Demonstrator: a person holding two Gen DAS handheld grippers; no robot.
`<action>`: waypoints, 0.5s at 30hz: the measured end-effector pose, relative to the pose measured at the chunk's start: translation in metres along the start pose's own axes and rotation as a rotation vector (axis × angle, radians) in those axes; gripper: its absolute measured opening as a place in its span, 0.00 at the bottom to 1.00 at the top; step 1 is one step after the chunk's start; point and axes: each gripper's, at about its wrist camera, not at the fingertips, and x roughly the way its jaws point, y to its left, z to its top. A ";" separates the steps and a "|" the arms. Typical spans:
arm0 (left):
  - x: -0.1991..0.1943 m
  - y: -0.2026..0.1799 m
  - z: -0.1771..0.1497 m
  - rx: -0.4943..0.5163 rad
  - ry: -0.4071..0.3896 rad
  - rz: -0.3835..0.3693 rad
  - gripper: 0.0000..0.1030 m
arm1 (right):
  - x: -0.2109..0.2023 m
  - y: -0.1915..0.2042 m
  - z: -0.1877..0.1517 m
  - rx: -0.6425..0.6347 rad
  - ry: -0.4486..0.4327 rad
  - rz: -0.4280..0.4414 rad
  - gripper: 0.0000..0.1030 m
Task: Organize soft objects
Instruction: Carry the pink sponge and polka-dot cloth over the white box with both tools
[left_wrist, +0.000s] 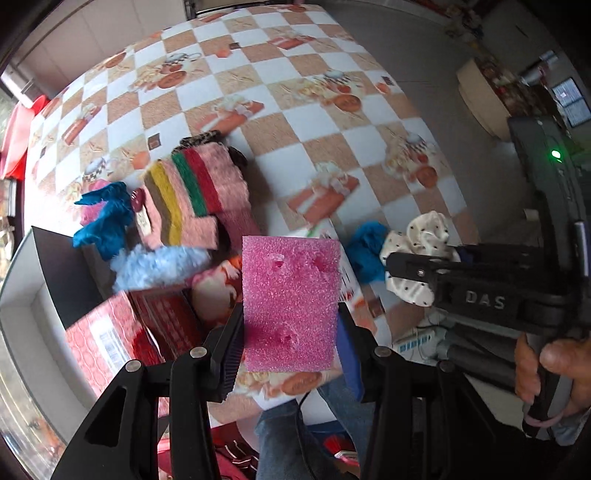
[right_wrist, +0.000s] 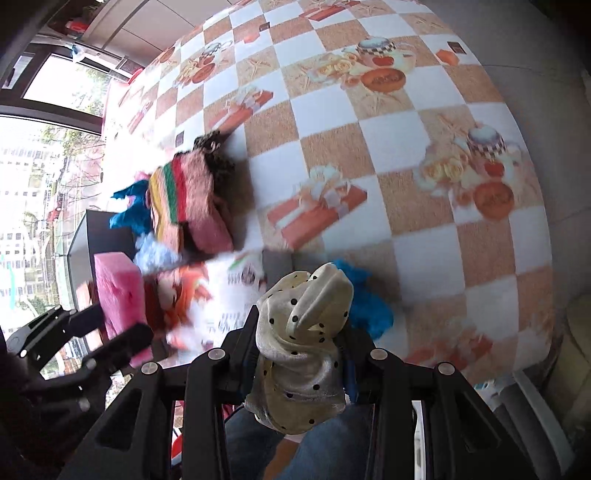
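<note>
My left gripper (left_wrist: 290, 321) is shut on a pink sponge (left_wrist: 291, 295), held above the table's near edge; it also shows in the right wrist view (right_wrist: 120, 295). My right gripper (right_wrist: 301, 332) is shut on a cream scrunchie with black dots (right_wrist: 301, 354), also seen in the left wrist view (left_wrist: 421, 251). A blue fluffy item (right_wrist: 369, 302) lies on the table just beyond it. A stack of striped pink scouring pads (left_wrist: 199, 195) sits with blue fluffy items (left_wrist: 107, 218) and a light blue one (left_wrist: 159, 266).
A red box (left_wrist: 122, 332) with an open black interior (left_wrist: 66, 273) stands at the left below the pile. The checkered tablecloth (left_wrist: 295, 92) covers the table. A dark fuzzy item (right_wrist: 218, 162) lies behind the pads. The person's legs are below.
</note>
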 end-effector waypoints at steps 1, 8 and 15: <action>-0.001 -0.001 -0.008 0.020 0.001 -0.018 0.48 | 0.001 0.003 -0.008 0.003 -0.002 -0.004 0.37; -0.020 0.004 -0.069 0.138 -0.044 -0.066 0.48 | 0.017 0.035 -0.068 0.053 0.017 -0.018 0.37; -0.049 0.042 -0.121 0.117 -0.137 -0.058 0.48 | 0.023 0.082 -0.102 -0.011 0.012 -0.028 0.37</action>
